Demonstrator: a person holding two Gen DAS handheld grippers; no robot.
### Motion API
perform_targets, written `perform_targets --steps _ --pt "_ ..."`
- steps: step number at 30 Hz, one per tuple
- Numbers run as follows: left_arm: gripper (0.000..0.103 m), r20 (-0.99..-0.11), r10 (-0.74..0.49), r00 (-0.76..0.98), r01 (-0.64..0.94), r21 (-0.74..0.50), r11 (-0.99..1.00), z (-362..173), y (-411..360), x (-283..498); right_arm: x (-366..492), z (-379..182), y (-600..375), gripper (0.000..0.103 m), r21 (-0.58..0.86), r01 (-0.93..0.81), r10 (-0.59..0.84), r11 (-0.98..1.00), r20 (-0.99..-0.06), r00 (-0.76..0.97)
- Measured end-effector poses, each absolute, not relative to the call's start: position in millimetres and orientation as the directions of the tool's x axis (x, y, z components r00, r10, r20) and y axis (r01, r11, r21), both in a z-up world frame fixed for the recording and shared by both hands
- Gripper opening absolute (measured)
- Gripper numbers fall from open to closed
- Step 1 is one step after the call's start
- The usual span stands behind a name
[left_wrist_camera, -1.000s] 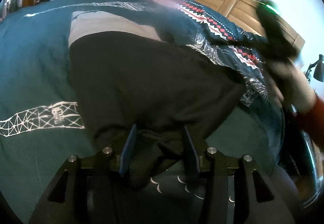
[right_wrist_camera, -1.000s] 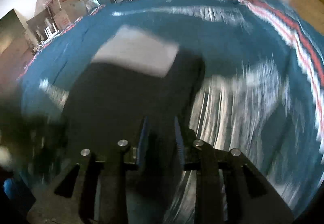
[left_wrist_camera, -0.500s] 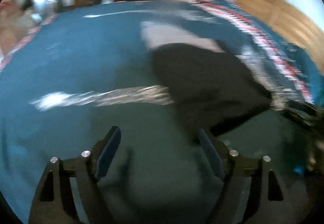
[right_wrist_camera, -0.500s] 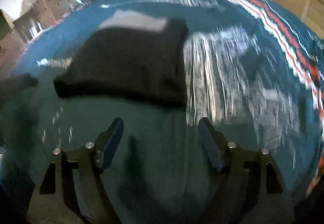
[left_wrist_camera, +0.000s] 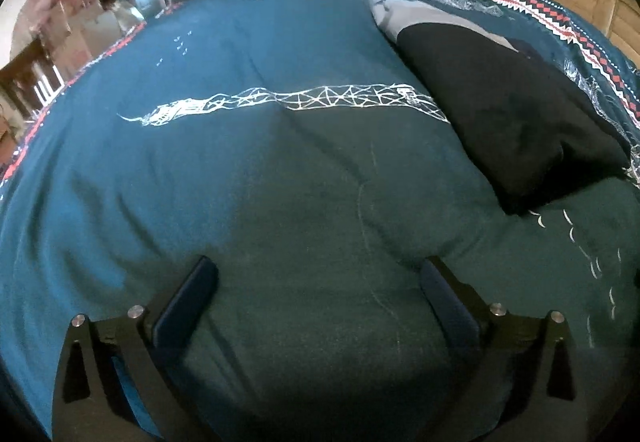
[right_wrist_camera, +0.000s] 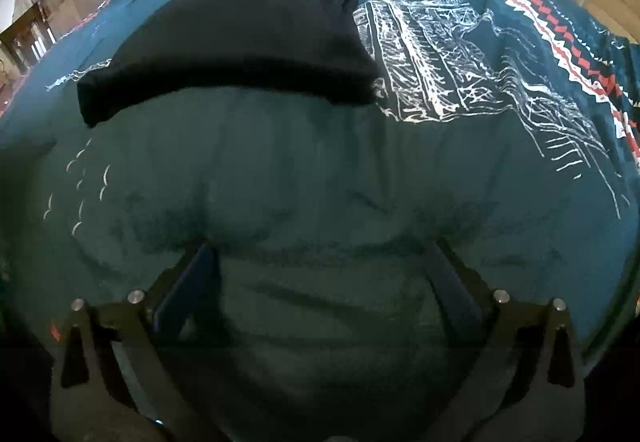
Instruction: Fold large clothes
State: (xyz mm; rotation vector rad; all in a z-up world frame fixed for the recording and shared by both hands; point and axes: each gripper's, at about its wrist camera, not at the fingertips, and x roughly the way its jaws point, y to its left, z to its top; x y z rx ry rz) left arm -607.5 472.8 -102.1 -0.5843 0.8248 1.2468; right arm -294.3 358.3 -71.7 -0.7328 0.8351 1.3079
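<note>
Both let go since second ago — left gripper and right gripper spread wide, empty. Folded black fabric garment on teal patterned bedspread — far-right of left gripper, far-left of right; long axis left-right; neither nearer.

Black garment, folded into a thick compact rectangle, lying flat on a teal bedspread, a grey panel showing at its far end, rounded fold edge on the near side, corners slightly uneven, surface smooth
</note>
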Motion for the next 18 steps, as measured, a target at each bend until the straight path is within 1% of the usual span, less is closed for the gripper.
perform_targets --steps 6,12,18 --pt "0.103 -0.812 0.574 0.111 -0.975 0.023 0.222 -101.8 479.5 -607.7 -297.0 -74.8 361.6 0.103 -0.034 -0.991 0.51 0.129 -0.855 0.095" --pt "0.103 -0.802 0.586 0.116 -0.978 0.01 0.208 -100.7 477.5 -606.9 -289.7 -79.0 362.1 0.103 0.015 -0.989 0.508 0.15 -0.859 0.064" --pt "0.103 -0.794 0.599 0.098 -0.983 0.015 0.18 -100.2 479.5 -604.8 -290.4 -81.0 362.5 0.103 0.005 -0.989 0.509 0.147 -0.858 0.071"
